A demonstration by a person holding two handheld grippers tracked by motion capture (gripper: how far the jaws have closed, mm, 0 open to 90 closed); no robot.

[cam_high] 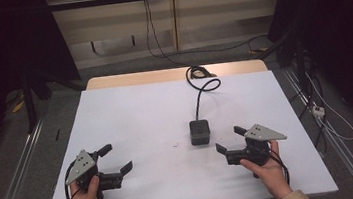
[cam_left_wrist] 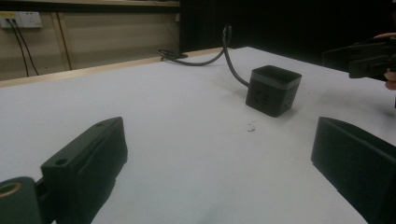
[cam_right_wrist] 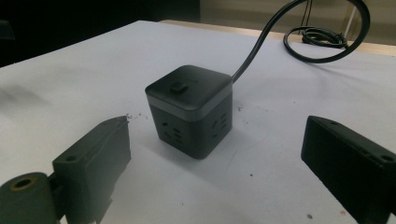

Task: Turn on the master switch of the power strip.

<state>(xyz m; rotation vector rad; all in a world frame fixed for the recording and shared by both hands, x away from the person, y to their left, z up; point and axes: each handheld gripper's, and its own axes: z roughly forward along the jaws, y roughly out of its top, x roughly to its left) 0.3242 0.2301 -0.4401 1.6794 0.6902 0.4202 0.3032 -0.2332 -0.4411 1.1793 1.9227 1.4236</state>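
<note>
A black socket cube (cam_high: 199,131) sits just right of the white tabletop's (cam_high: 141,118) centre, its cord (cam_high: 200,93) trailing toward 12 o'clock. At 5 o'clock, near it, the right gripper (cam_high: 229,139) has its fingers wide and empty; at 8 o'clock, well apart, the left gripper (cam_high: 116,158) likewise.

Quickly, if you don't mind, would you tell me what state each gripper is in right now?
Left gripper: open, holding nothing.
Right gripper: open, holding nothing; the black power cube sits on the table just ahead of its jaws.

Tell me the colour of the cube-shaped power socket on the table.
Black, with a thin grey band near its top: the cube-shaped power socket shows best in the right gripper view.
</note>
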